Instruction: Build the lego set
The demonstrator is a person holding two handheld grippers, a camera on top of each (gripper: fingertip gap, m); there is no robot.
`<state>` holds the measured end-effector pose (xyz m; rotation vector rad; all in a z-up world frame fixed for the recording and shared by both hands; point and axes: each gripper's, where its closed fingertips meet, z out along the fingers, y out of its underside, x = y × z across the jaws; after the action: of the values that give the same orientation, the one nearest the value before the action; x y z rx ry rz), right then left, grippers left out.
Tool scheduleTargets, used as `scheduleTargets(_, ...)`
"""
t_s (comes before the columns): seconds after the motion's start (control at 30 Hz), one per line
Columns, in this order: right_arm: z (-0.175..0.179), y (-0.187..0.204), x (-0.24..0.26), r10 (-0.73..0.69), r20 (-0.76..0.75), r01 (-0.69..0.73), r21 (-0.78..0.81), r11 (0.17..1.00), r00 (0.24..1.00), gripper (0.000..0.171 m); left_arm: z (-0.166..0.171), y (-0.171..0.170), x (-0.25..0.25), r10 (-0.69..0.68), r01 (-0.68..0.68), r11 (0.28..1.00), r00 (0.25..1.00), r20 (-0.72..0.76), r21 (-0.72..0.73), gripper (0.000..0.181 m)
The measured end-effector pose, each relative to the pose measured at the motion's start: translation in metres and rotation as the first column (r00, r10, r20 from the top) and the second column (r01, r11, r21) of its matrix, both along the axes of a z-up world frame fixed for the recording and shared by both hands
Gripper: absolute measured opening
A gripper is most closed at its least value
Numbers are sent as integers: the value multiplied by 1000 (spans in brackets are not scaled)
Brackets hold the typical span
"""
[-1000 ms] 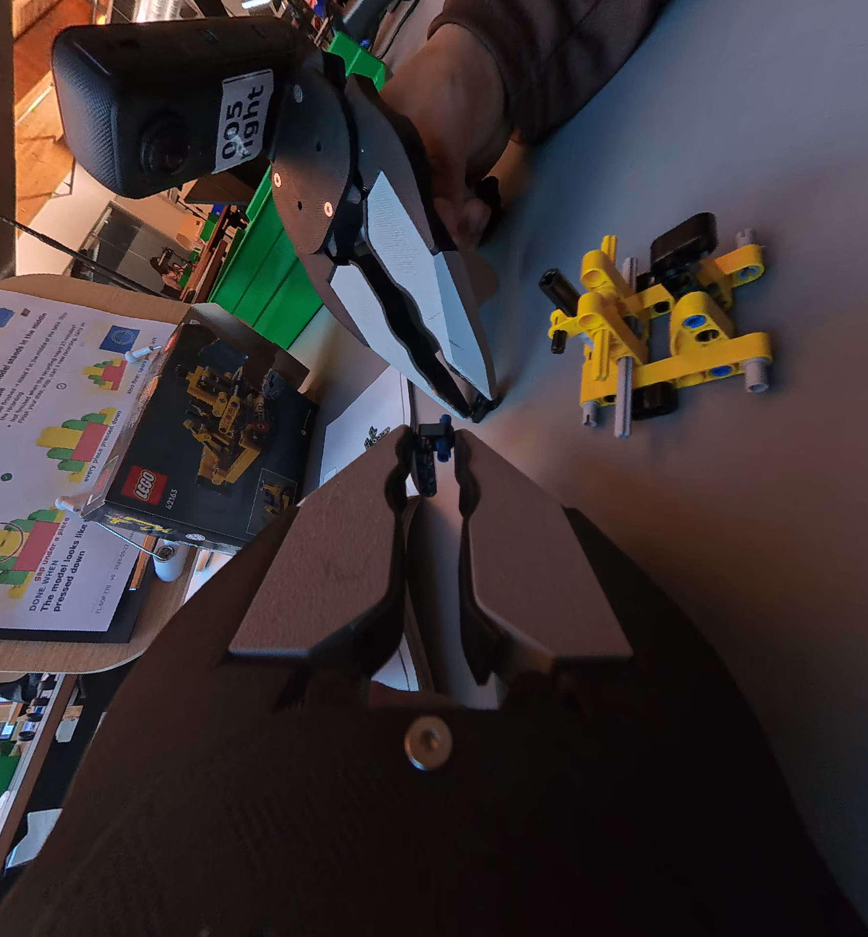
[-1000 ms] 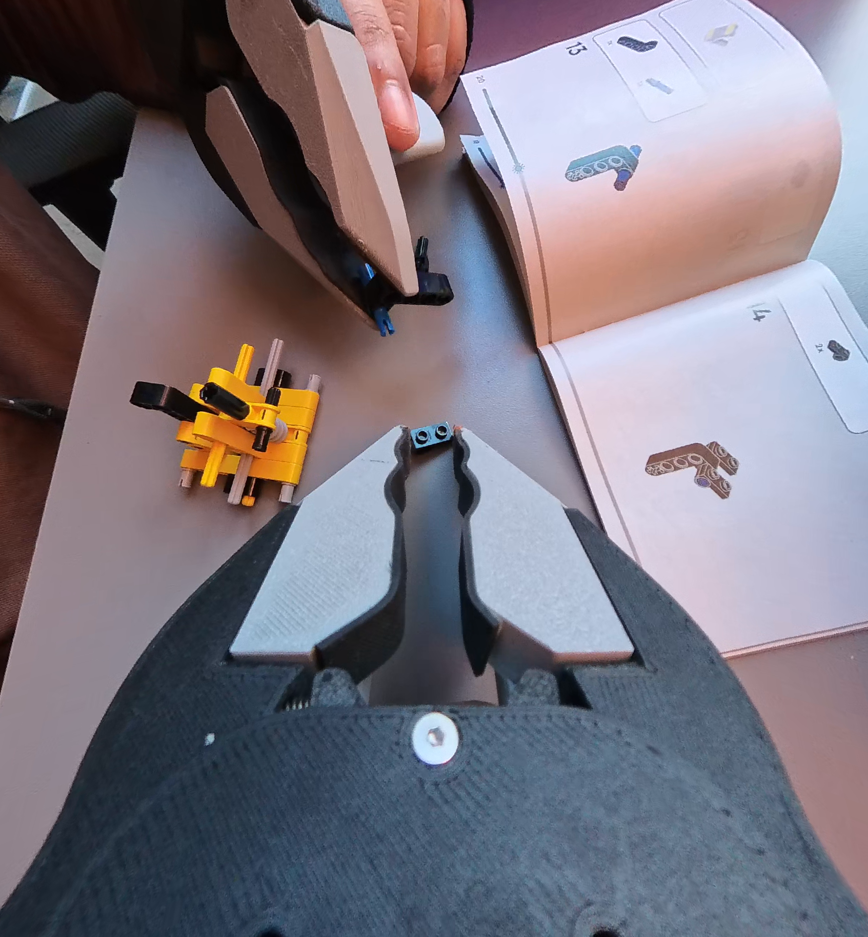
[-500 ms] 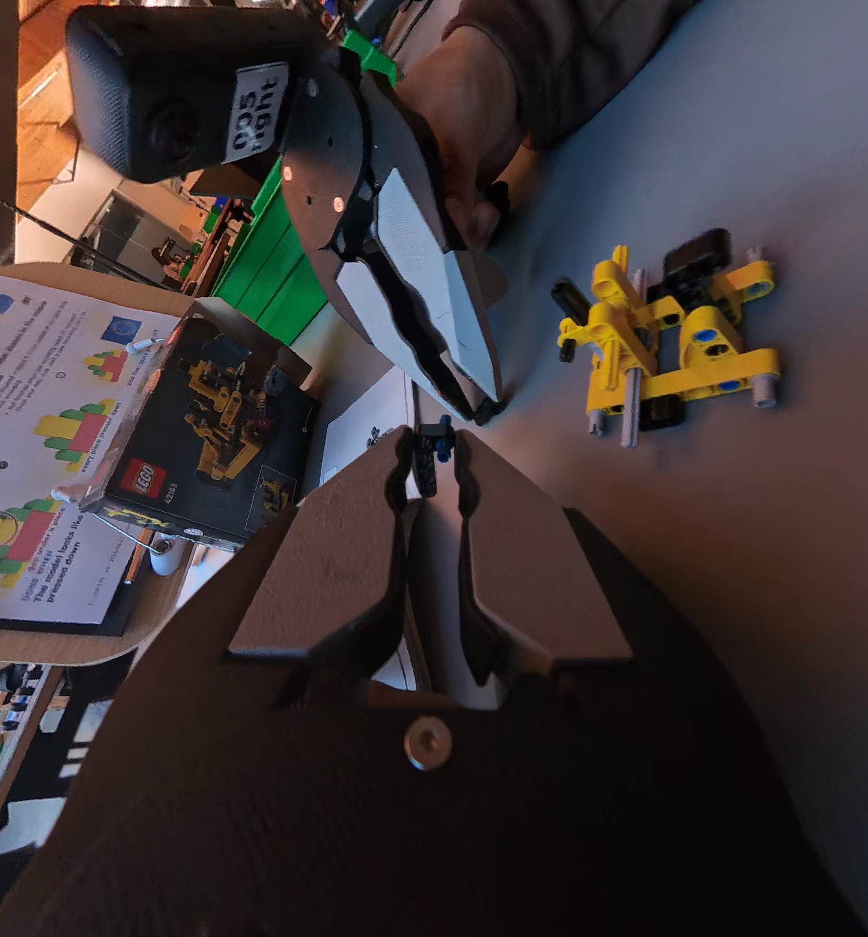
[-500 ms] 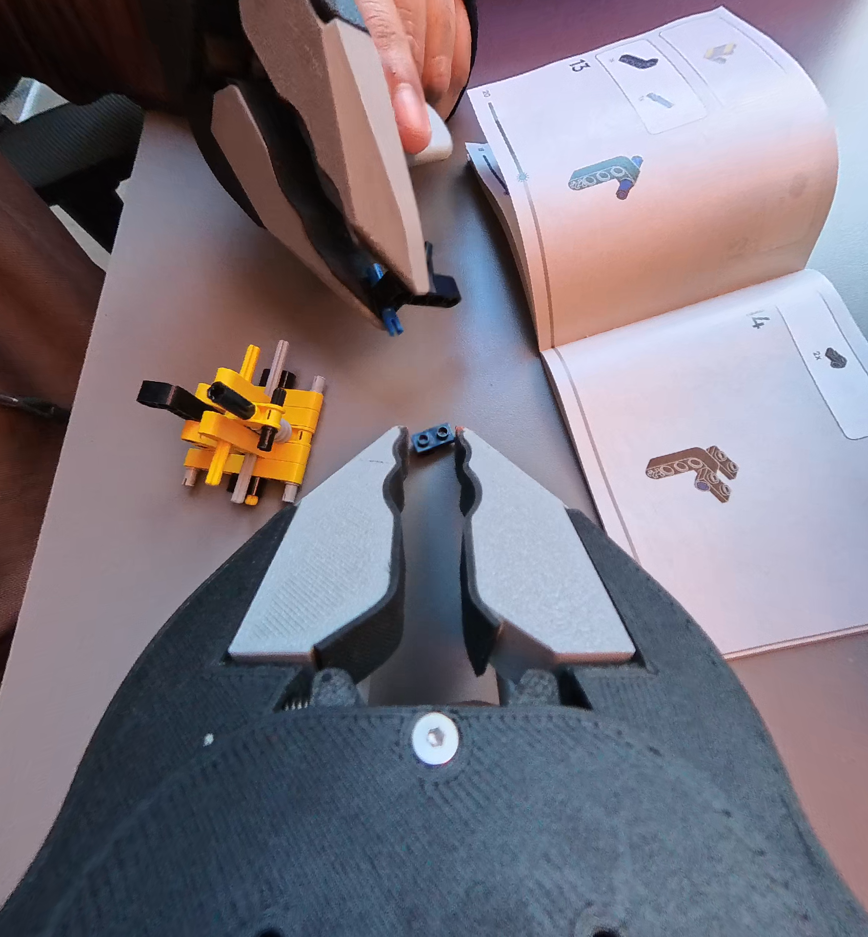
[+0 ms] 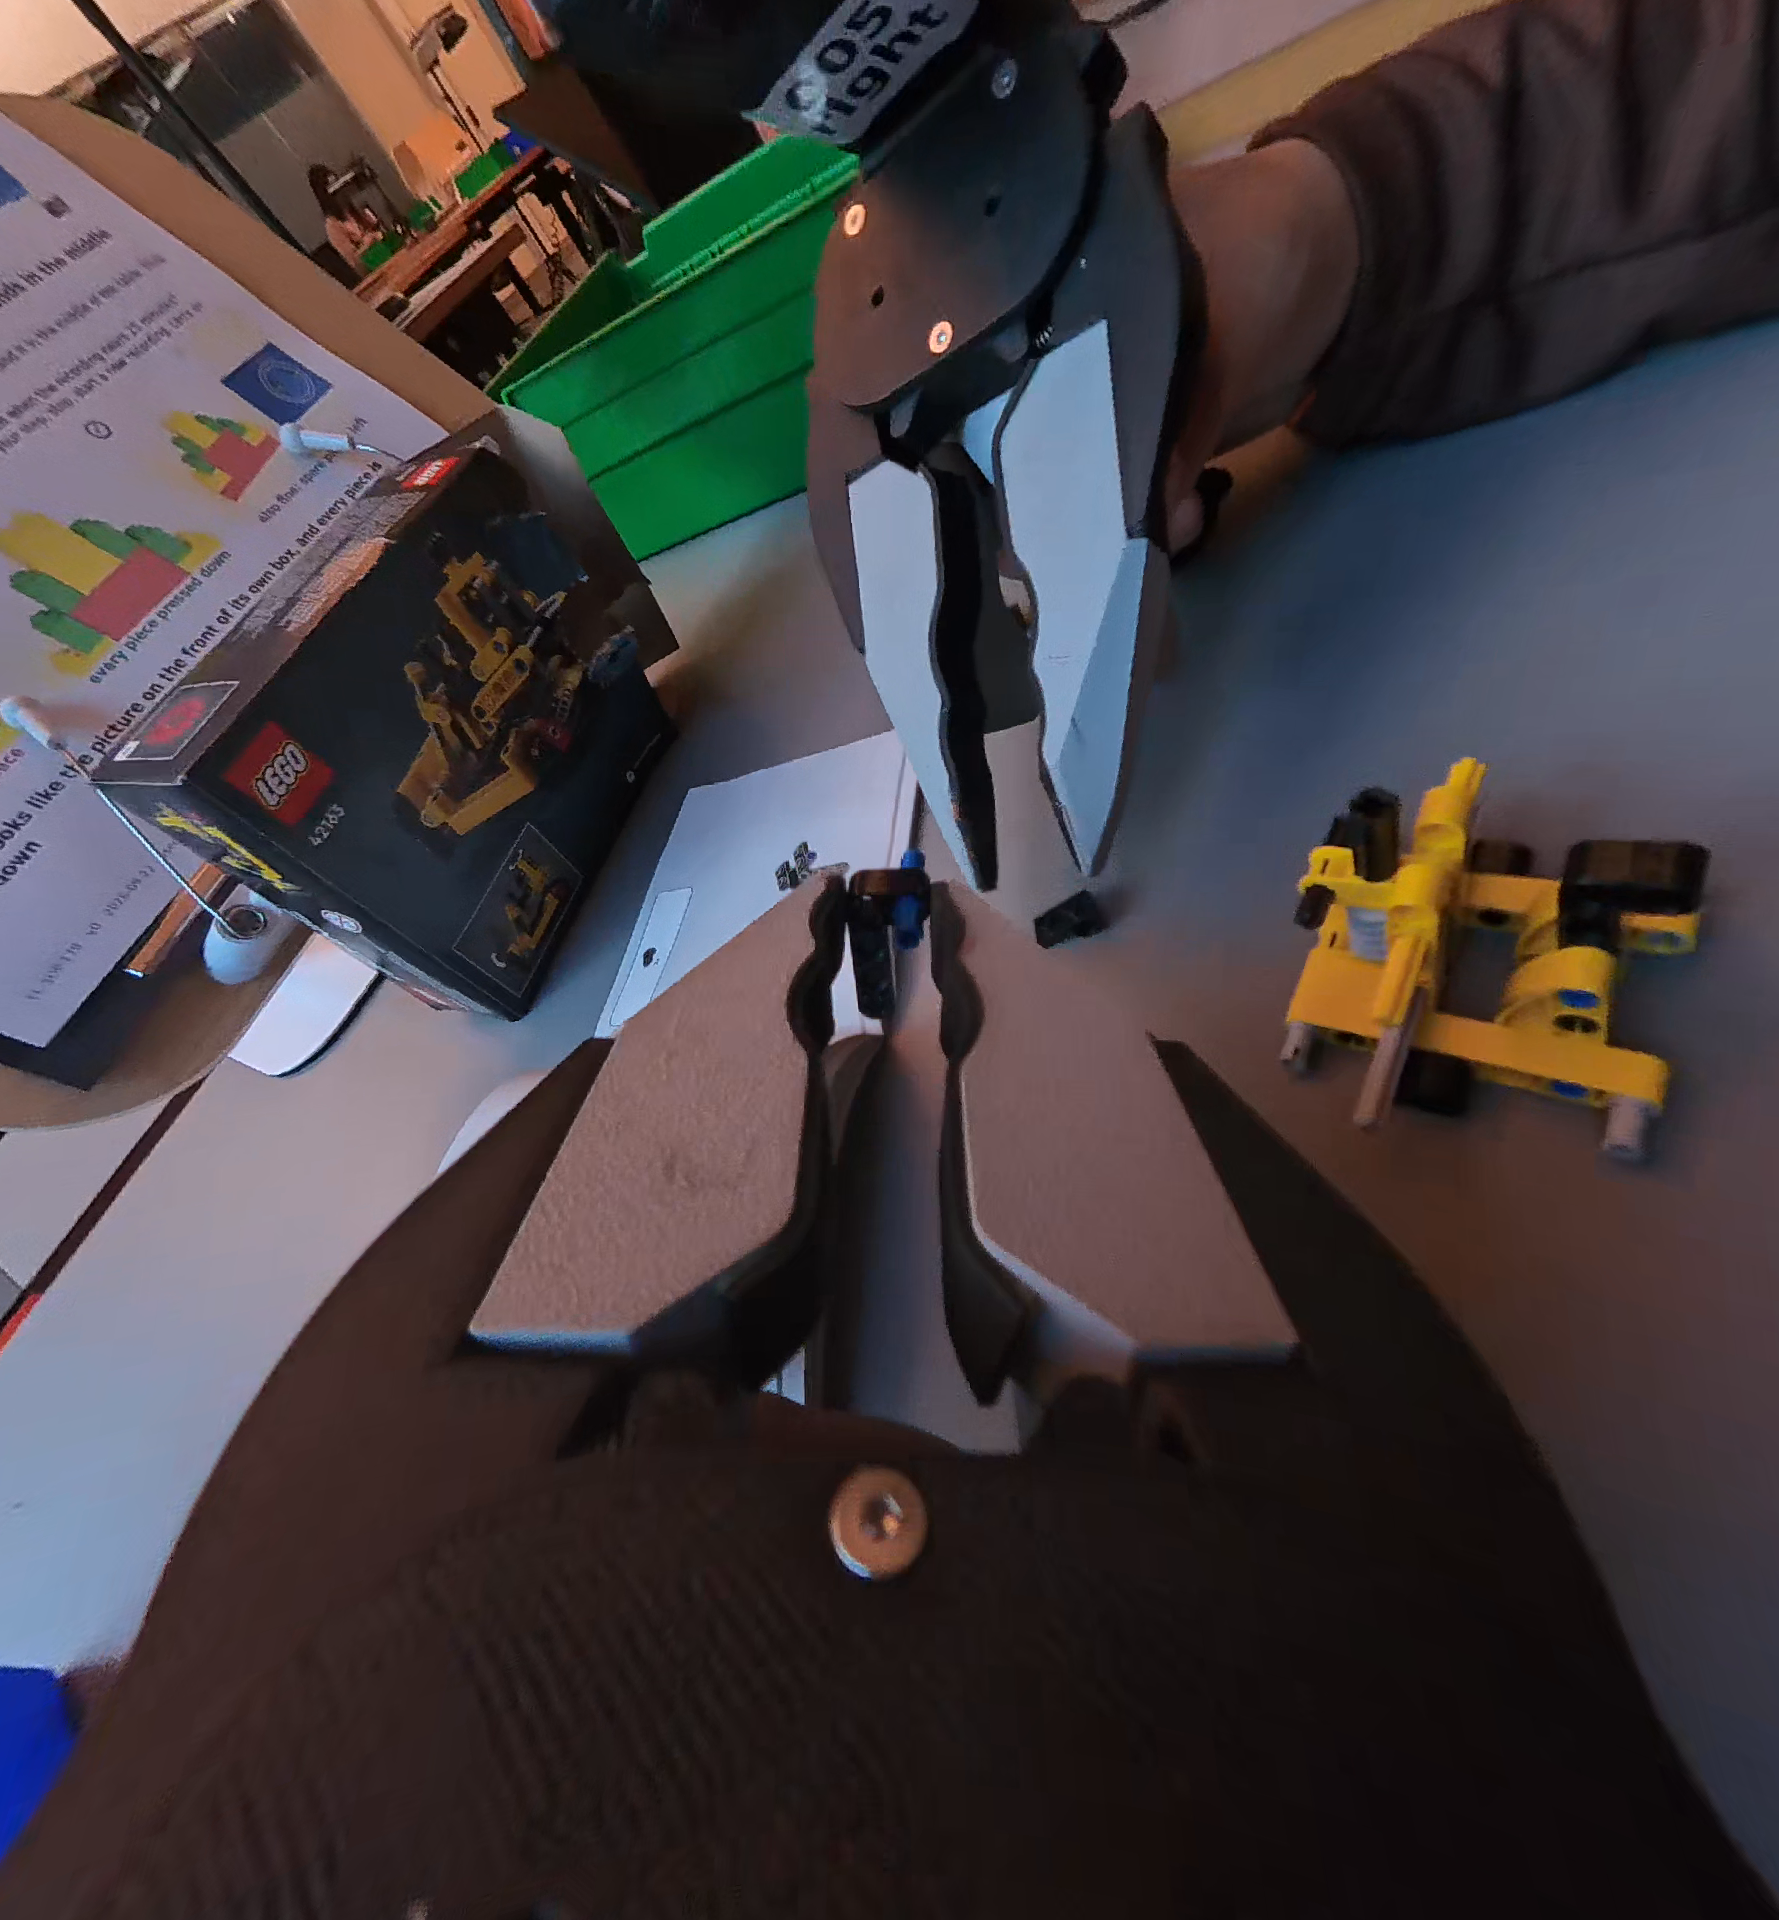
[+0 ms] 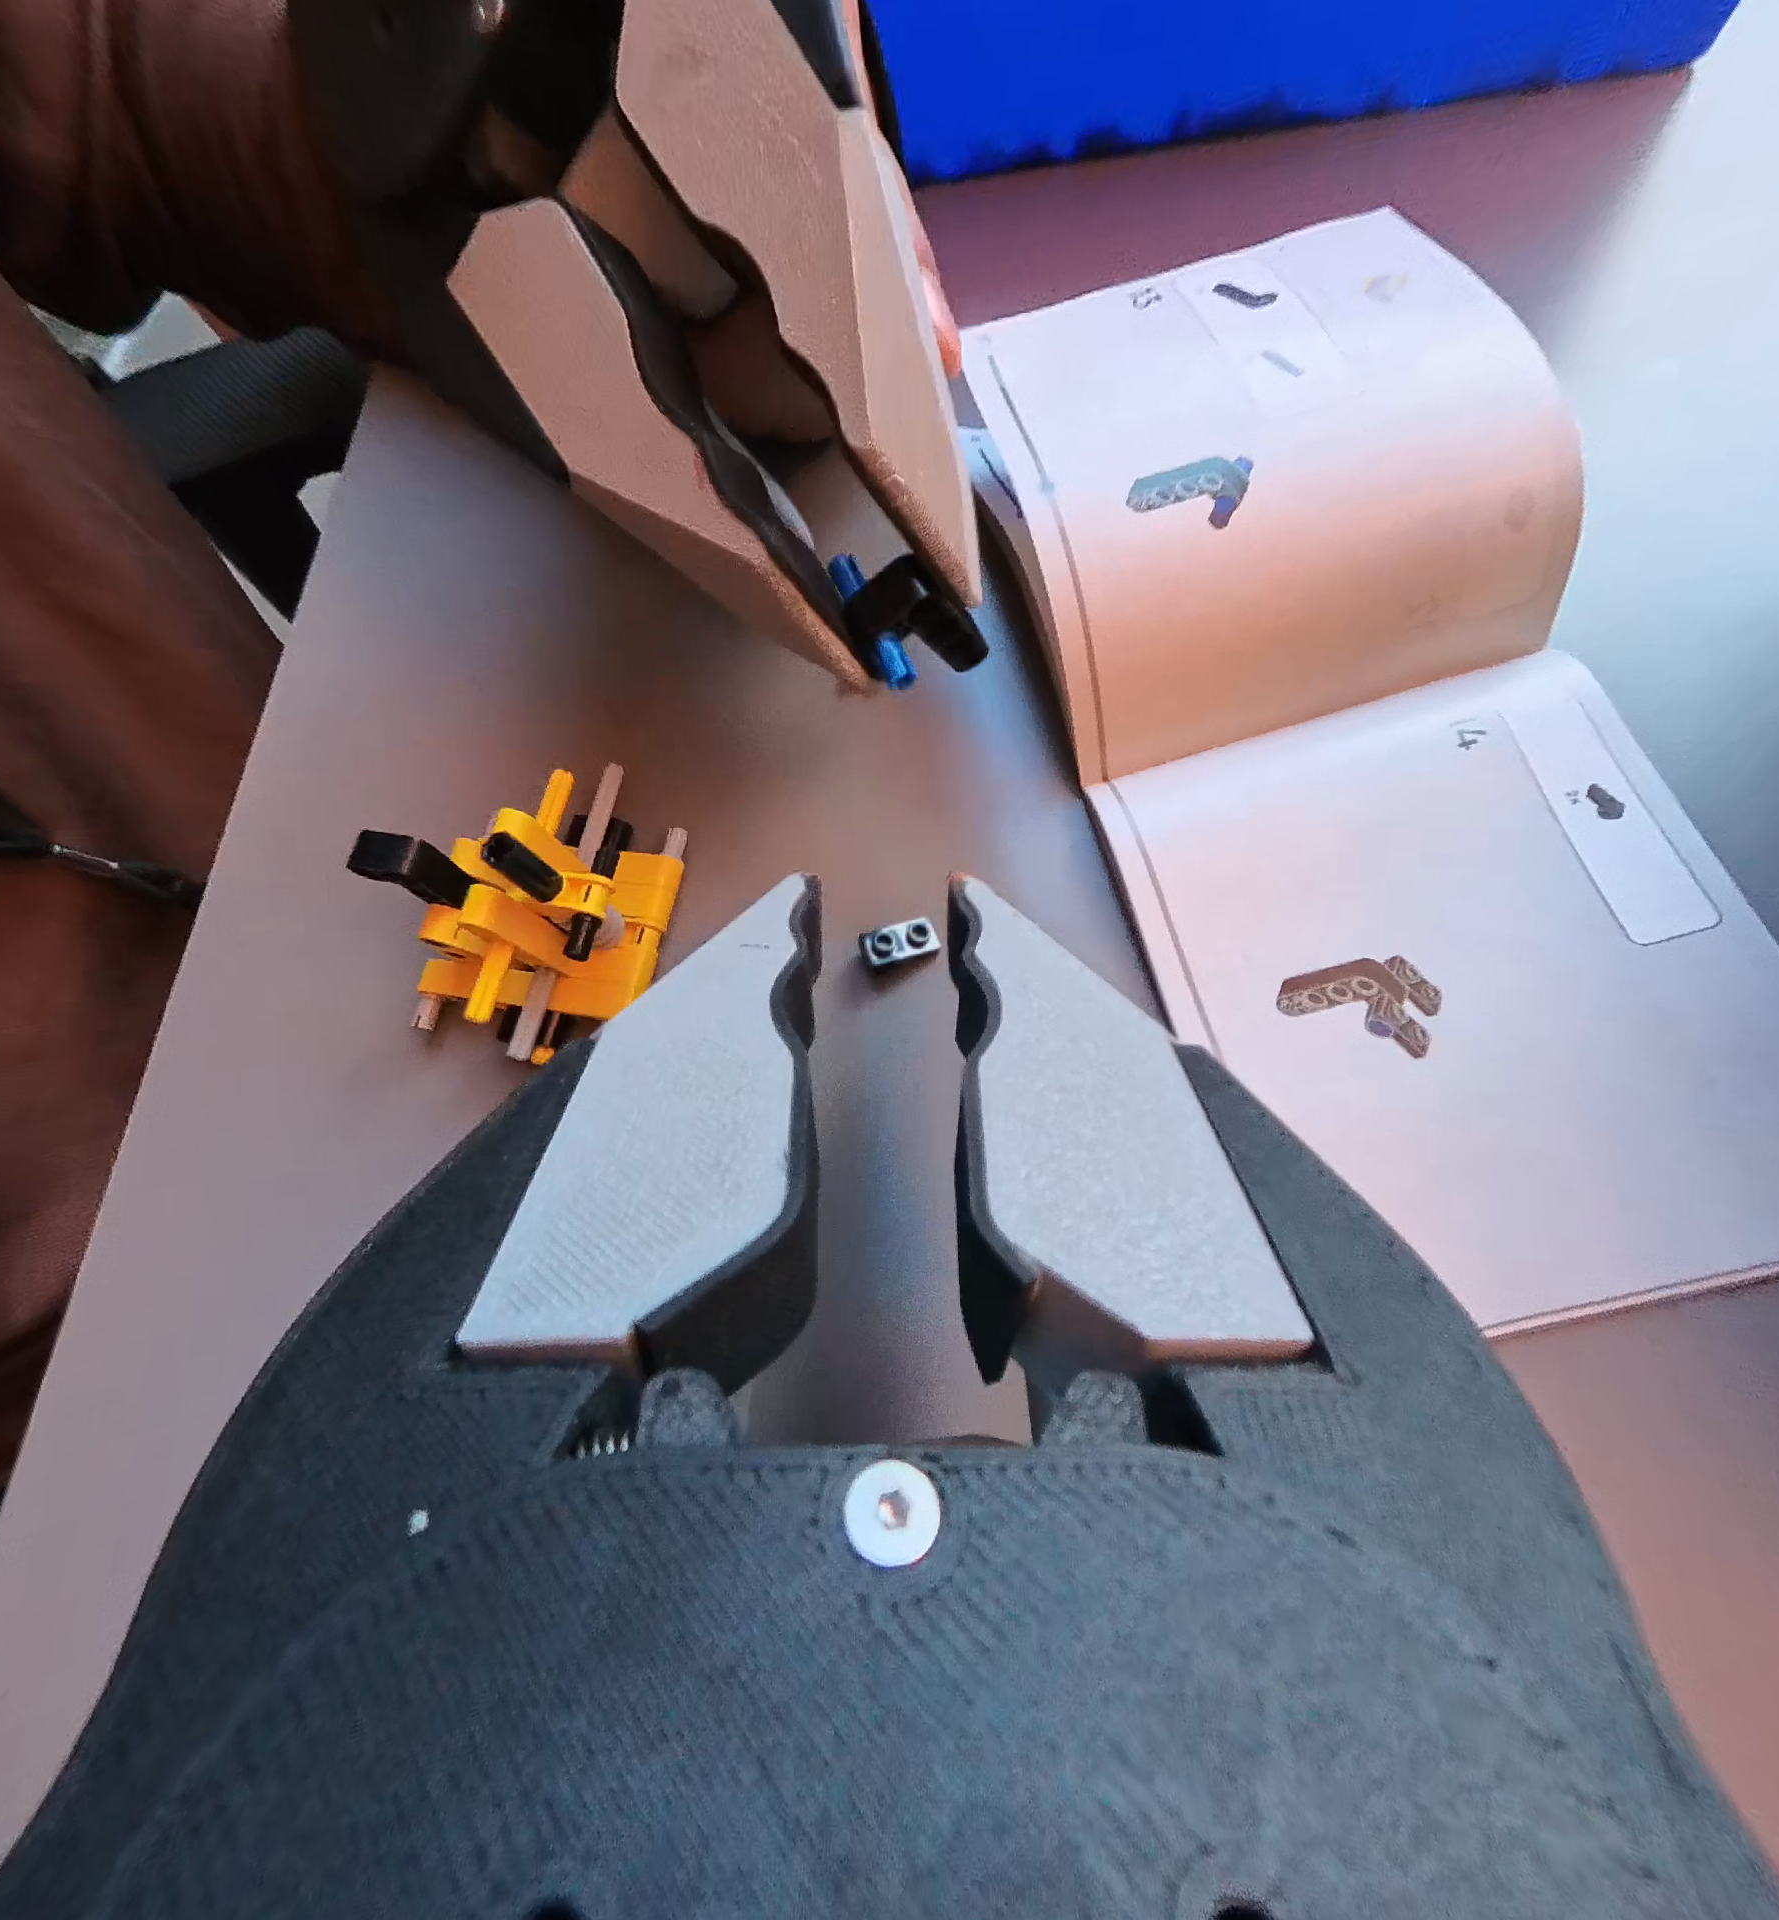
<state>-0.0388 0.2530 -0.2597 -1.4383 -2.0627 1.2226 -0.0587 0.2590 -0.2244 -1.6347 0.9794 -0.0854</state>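
Right wrist view: the right gripper [image 6: 883, 902] stands parted over a small black piece [image 6: 899, 941] on the table [image 6: 345, 1039], while the left gripper [image 6: 890, 634] pinches a black beam [image 6: 911, 613] with a blue pin [image 6: 869, 623], the yellow model [image 6: 542, 914] lying nearby.

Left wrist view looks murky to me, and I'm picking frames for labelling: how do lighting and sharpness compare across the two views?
Left wrist view: dim, its own left gripper dark brown in shadow, straight edges bowed by the wide lens, yellow model slightly soft. Right wrist view: brighter, warm cast on the instruction booklet, small black piece crisp, edges smeared.
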Motion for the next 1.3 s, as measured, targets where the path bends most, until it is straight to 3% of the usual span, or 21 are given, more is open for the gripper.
scheduleTargets(0.43,-3,0,7,22,14,-22,7,1000,1000,22,7,-4,1,-57,60,998,994,93,-33,13)
scheduleTargets(0.73,-17,1,6,28,41,-34,146,989,999,24,9,-11,0,-75,151,962,948,310,-229,13)
scheduleTargets(1.0,-21,2,4,15,54,-22,135,991,998,23,11,-20,7,-143,232,943,929,341,-238,12)
scheduleTargets(1.3,-22,2,3,11,52,-18,150,988,999,13,30,-27,11,-204,335,922,848,489,-195,12)
